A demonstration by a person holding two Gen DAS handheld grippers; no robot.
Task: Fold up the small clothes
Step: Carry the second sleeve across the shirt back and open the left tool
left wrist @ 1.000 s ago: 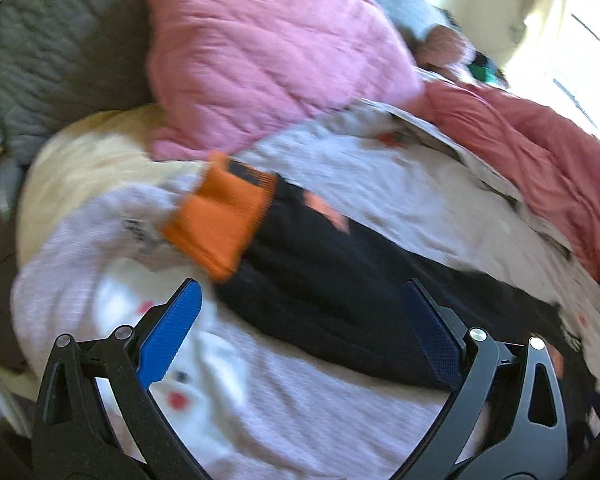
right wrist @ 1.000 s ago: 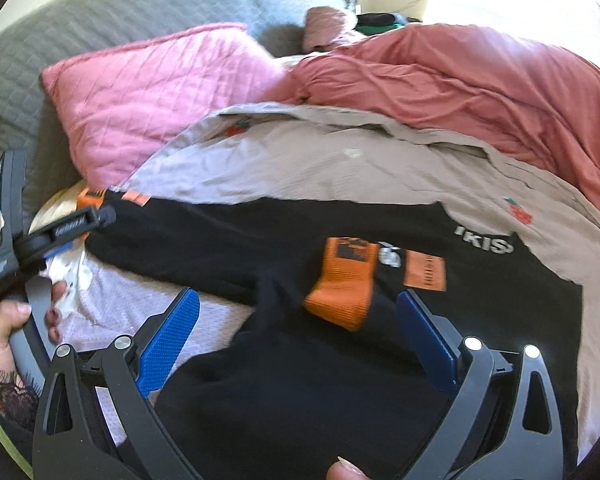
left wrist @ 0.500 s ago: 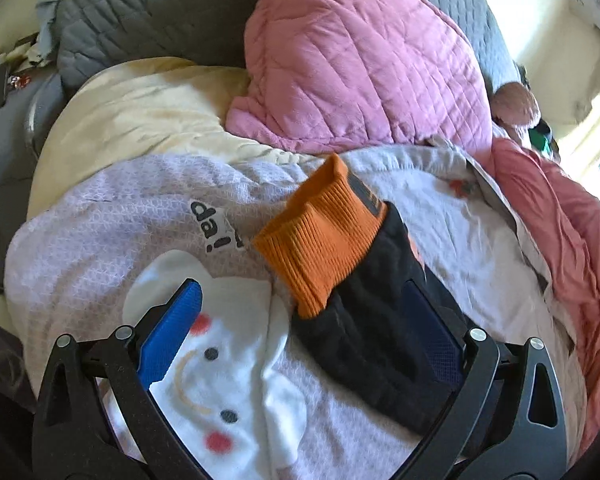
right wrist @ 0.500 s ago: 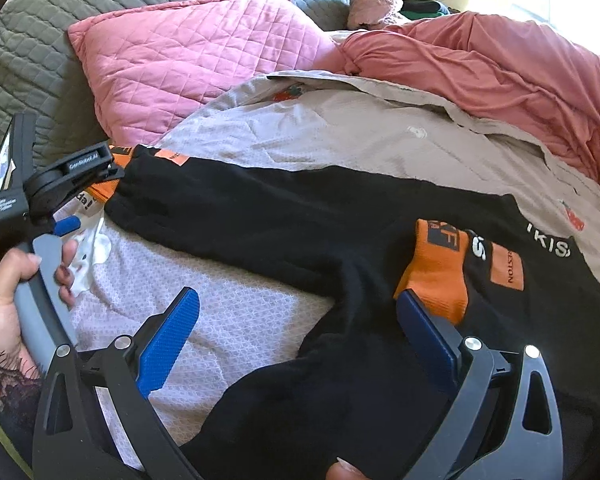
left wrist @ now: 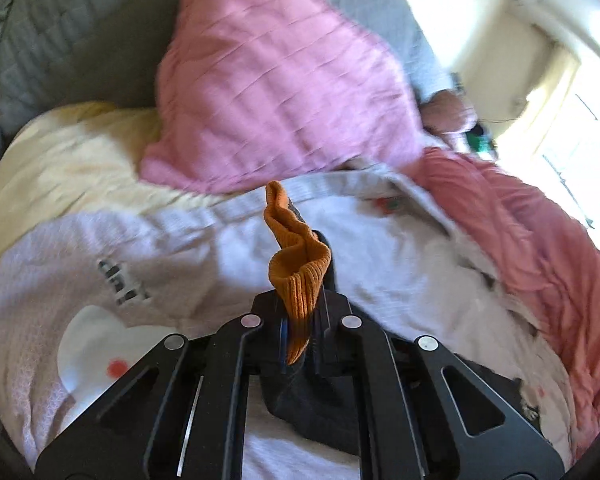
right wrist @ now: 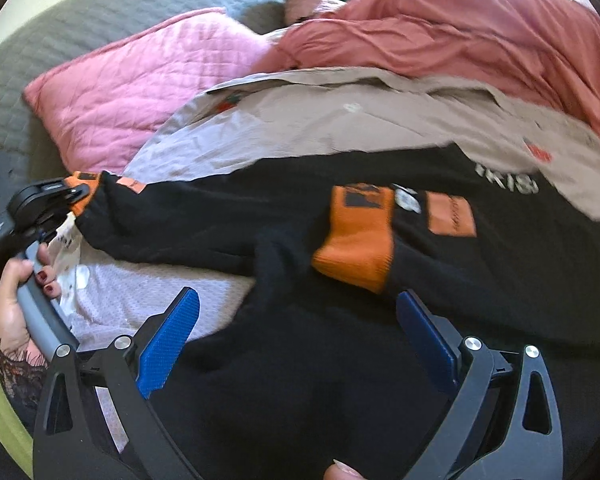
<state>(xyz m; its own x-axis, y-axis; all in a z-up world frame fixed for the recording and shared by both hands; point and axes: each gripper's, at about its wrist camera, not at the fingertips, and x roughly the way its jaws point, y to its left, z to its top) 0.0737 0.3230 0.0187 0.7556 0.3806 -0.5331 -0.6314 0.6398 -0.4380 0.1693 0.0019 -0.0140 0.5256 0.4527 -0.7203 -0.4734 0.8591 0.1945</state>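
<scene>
Left tool (left wrist: 300,336) clamped on orange cuff (left wrist: 298,276) of black sweater (right wrist: 340,280), near bed's pillow end. Right tool (right wrist: 296,332) spread wide, nothing gripped, over sweater body lying on bed sheet (right wrist: 340,124); other cuff (right wrist: 356,236) folded onto its middle.

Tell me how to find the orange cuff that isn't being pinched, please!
Find the big pink pillow by the grey headboard, then drop down to the black sweater spread across the bed. In its middle lies an orange ribbed cuff, flat, just past the open right gripper. The other orange cuff sits far left, clamped in the left gripper.
</scene>
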